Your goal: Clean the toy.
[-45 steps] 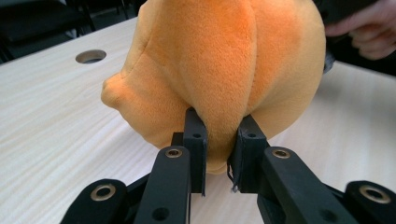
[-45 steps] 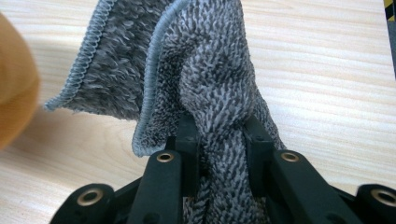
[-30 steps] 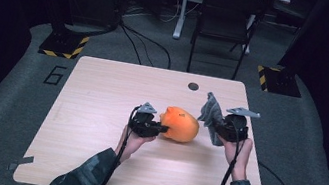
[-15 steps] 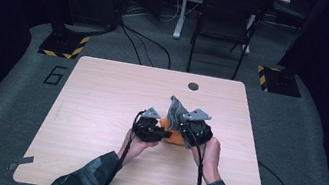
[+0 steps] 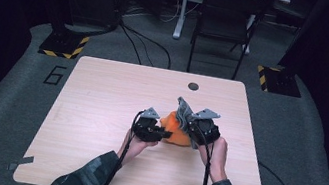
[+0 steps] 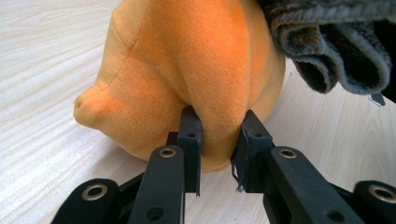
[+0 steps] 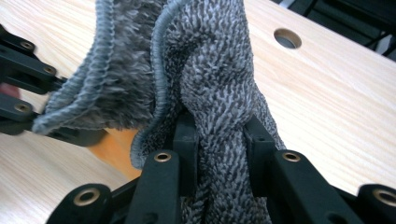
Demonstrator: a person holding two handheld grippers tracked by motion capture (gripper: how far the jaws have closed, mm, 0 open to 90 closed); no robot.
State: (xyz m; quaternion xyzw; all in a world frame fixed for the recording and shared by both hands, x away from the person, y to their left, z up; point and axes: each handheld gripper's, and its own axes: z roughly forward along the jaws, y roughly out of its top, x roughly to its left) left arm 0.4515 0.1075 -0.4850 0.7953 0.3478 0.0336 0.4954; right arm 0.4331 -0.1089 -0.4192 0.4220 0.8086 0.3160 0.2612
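Note:
An orange plush toy [image 5: 174, 129] rests on the wooden table [image 5: 101, 92], near its middle. My left gripper [image 5: 161, 133] is at the toy's left side, shut on a fold of the orange plush [image 6: 187, 70], which bulges between the jaws. My right gripper [image 5: 187, 121] is shut on a grey cloth [image 5: 183, 112], a bunched, knitted-looking grey cloth [image 7: 205, 70]. The cloth hangs against the right and top of the toy. In the left gripper view the grey cloth [image 6: 331, 51] droops over the toy's upper right. A strip of the orange toy [image 7: 114, 149] peeks from under the cloth.
A round cable hole [image 5: 193, 86] sits in the table near its far edge. A dark chair [image 5: 225, 21] stands beyond the table. Yellow-black striped floor plates [image 5: 64, 45] lie at the back left and back right. Bare wood lies left of my hands.
My right gripper has carried the grey cloth leftward, from the toy's right side onto the toy. The left gripper has stayed pinched on the toy.

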